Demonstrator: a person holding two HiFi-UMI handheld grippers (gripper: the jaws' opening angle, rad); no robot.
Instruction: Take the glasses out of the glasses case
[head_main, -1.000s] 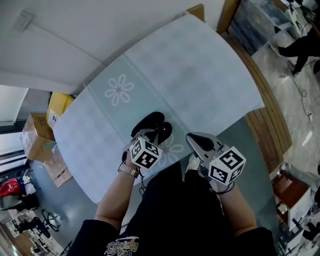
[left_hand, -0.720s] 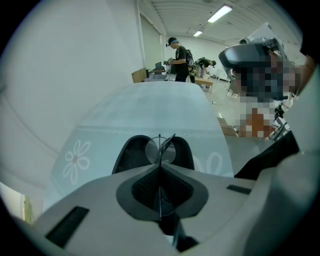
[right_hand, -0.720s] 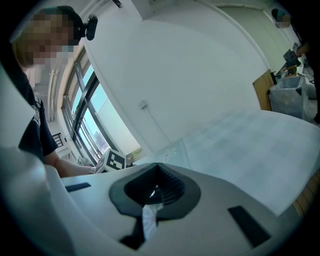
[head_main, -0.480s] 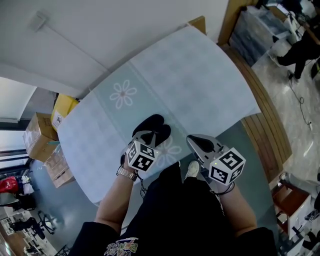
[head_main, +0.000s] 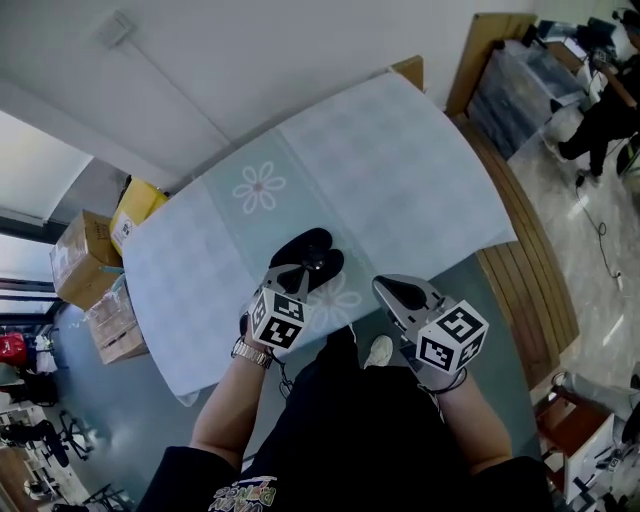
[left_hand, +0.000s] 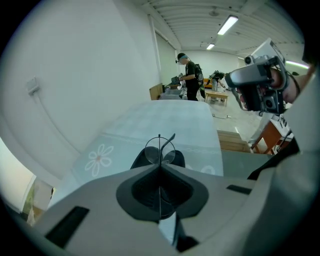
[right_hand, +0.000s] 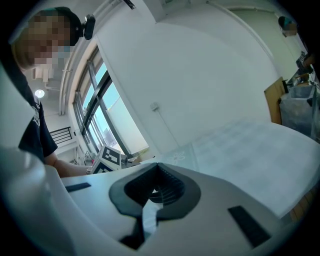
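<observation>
Pale checked cloth covered the worktop (head_main: 400, 170). The left claw (head_main: 296, 275) was closed on the thin wire glasses (left_hand: 161, 150), held just over the open black glasses case (head_main: 300, 245). They looked light and easily bent, so the frame, not a lens, seemed the safest grip. The right claw (head_main: 392, 291) was closed and empty.

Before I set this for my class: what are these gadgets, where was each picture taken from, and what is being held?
No robot here: a person holds a two-jaw gripper in each hand. One picture comes from a camera on the head, looking down; the other two from cameras on the grippers. On the table lies a black case, seemingly open. The left gripper is shut on thin wire glasses by the case. The right gripper is shut and empty.
</observation>
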